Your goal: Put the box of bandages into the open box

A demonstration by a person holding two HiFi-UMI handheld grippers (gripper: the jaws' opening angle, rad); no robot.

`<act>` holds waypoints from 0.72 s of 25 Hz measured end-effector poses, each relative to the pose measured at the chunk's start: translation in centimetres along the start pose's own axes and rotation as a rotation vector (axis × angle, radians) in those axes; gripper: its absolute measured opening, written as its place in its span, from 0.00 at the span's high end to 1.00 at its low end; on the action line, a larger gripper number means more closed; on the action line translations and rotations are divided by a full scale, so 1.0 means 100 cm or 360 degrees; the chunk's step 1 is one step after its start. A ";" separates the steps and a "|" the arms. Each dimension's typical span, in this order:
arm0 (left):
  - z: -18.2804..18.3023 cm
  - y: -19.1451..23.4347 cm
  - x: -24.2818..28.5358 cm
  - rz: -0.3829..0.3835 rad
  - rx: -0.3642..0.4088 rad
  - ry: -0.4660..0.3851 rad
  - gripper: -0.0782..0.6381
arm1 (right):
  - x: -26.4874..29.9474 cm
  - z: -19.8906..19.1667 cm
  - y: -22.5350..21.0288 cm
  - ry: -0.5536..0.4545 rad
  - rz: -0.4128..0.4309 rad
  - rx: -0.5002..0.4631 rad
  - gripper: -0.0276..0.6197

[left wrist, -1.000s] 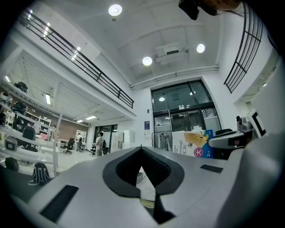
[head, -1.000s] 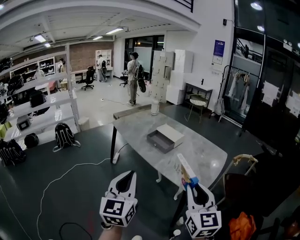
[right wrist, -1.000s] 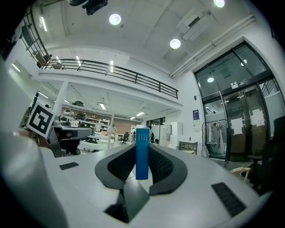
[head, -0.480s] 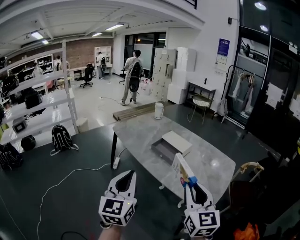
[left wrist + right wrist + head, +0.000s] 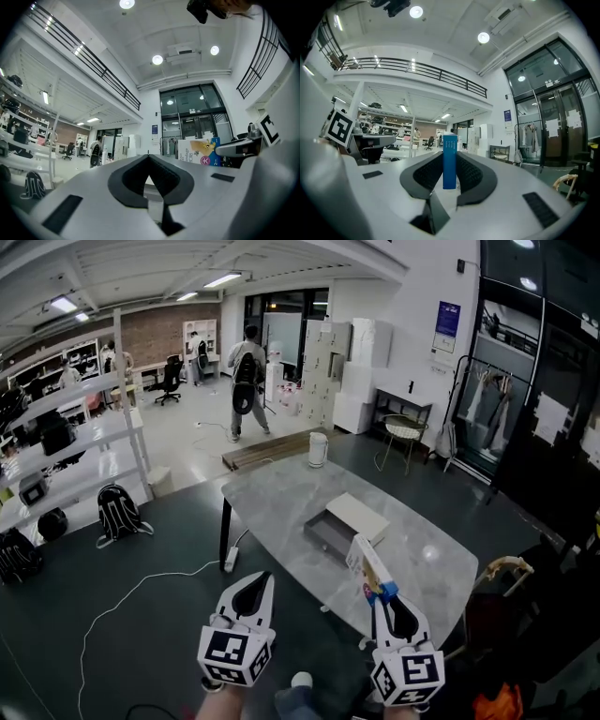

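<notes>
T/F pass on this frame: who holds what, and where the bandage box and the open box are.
1. The right gripper is clamped on the bandage box. True.
2. The open box sits on the table. True.
3. The left gripper grips the open box. False: its jaws are together on nothing, short of the table.
4. The bandage box lies inside the open box. False: it is in the right gripper, held upright.

Table: grey marble-look top, polished, catching lamp glare; legs dark, metal-looking.
Open box: matt grey card.
Box of bandages: printed card, slight gloss.
Left gripper and right gripper: smooth matt light-grey plastic shells; pads black, ribbed, rubbery.
Floor: dark, smooth, faint sheen.
</notes>
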State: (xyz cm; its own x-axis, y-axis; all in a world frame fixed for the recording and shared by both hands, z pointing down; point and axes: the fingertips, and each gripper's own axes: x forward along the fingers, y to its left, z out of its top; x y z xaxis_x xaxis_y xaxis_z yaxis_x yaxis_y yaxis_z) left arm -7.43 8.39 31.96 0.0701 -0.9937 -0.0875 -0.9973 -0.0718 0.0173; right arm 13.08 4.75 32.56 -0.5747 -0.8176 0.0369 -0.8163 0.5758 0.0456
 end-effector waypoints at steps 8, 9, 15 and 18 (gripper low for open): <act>-0.013 0.027 0.057 -0.0011 0.0004 0.0013 0.87 | 0.060 -0.005 -0.016 0.0008 -0.0014 0.0010 0.80; -0.016 0.031 0.068 -0.0019 0.0005 0.0017 0.87 | 0.071 -0.006 -0.019 0.0008 -0.0019 0.0014 0.80; -0.036 0.061 0.139 -0.0056 -0.0014 0.0066 0.87 | 0.142 -0.017 -0.038 0.0048 -0.0053 0.0039 0.80; -0.040 0.072 0.175 -0.0091 -0.0008 0.0090 0.87 | 0.175 -0.018 -0.049 0.0063 -0.0074 0.0068 0.80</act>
State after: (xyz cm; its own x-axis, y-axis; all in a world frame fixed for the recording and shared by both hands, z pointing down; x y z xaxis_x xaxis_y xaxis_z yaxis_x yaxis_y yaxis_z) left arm -13.27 -9.85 34.53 0.1281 -0.9912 -0.0321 -0.9915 -0.1287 0.0189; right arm 7.15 -12.41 34.78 -0.5340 -0.8421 0.0750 -0.8443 0.5358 0.0053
